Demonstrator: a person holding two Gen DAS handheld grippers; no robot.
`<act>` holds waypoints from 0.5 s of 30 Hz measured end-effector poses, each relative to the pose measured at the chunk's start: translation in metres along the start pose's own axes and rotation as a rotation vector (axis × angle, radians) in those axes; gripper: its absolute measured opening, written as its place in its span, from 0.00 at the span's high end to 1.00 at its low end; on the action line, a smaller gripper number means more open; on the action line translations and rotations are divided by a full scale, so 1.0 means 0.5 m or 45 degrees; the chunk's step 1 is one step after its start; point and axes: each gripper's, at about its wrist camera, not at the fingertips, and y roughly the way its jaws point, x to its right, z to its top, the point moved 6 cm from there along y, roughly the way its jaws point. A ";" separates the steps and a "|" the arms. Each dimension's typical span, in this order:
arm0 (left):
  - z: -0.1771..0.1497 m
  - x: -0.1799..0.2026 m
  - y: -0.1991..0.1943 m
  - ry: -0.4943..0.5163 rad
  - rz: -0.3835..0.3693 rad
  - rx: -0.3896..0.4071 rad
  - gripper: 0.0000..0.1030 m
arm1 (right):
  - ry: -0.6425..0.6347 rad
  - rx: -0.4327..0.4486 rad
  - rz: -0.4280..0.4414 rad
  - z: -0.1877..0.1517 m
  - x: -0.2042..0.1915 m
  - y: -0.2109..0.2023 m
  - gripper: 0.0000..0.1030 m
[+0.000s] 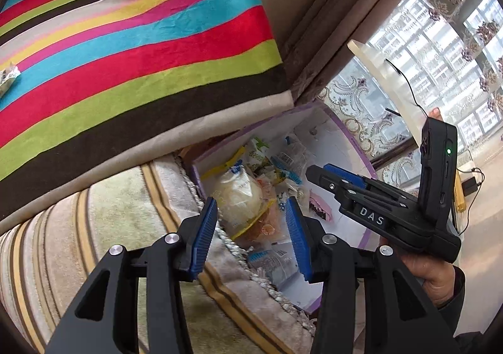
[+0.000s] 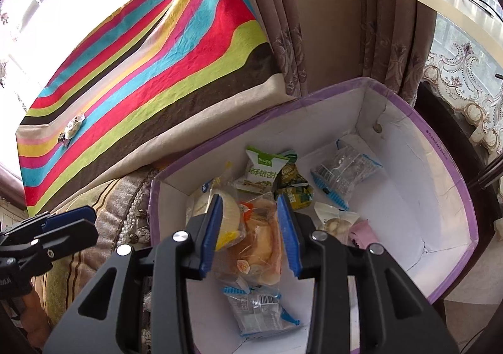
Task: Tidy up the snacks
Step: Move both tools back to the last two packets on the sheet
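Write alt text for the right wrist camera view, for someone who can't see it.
The open right gripper hangs empty over a purple-rimmed white box holding about eight wrapped snacks, directly above an orange-wrapped bun. A striped cushion behind bears one small wrapped snack; the left gripper shows at the left edge.

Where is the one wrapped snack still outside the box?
The stray snack lies alone on the striped cushion, at the left of both wrist views, up and left of the purple-rimmed box.
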 end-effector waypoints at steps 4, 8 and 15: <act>0.021 -0.087 -0.042 -0.127 0.047 0.082 0.58 | -0.063 -0.007 0.026 0.021 -0.052 0.012 0.59; 0.035 -0.202 -0.090 -0.282 0.117 0.165 0.58 | -0.124 -0.013 0.052 0.042 -0.112 0.025 0.55; 0.053 -0.419 -0.181 -0.540 0.296 0.309 0.58 | -0.224 -0.009 0.102 0.075 -0.226 0.047 0.43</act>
